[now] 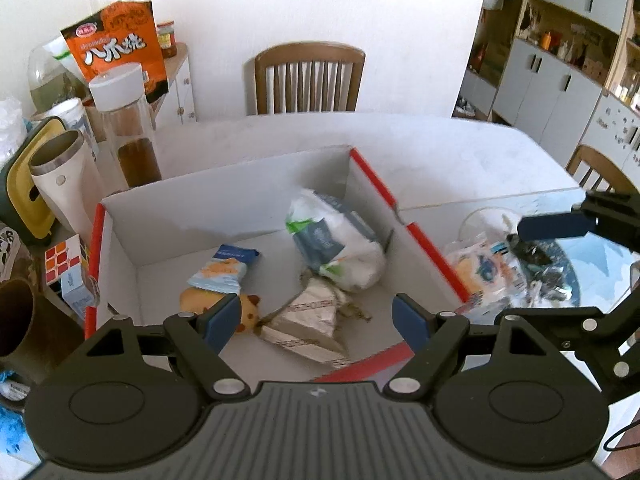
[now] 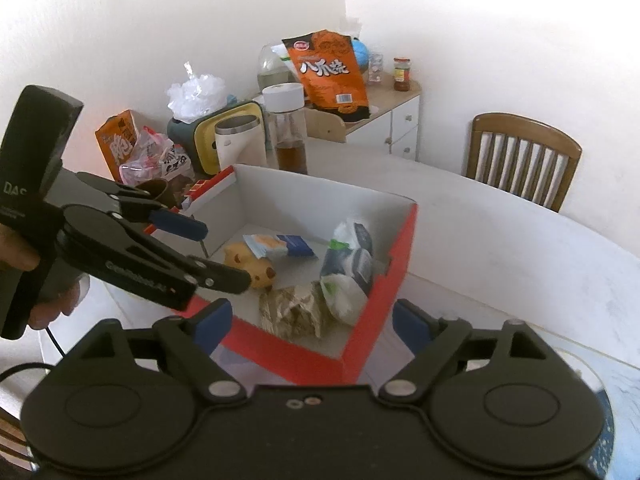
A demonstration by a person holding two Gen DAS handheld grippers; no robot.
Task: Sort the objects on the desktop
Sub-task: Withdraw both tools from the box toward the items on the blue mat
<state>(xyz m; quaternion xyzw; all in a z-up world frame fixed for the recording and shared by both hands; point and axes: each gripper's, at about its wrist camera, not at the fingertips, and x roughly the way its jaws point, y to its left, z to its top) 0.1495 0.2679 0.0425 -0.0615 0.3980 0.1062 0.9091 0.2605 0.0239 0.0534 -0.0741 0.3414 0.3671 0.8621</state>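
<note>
A red and white cardboard box (image 1: 120,224) stands on the table; it also shows in the right wrist view (image 2: 400,256). In it lie a white tissue pack (image 1: 340,248), a blue snack packet (image 1: 224,268), a yellow plush toy (image 1: 248,312) and a crumpled paper wedge (image 1: 308,324). My left gripper (image 1: 314,320) is open and empty above the box's near side. My right gripper (image 2: 310,326) is open and empty over the box's near corner. The left gripper also shows in the right wrist view (image 2: 218,250). A clear bag of small items (image 1: 492,264) lies right of the box.
Left of the box stand a glass bottle (image 1: 128,128), a white mug (image 1: 60,184), a Rubik's cube (image 1: 66,264) and an orange snack bag (image 1: 120,48). A wooden chair (image 1: 310,76) is behind the table. A glass plate (image 1: 580,256) lies at right.
</note>
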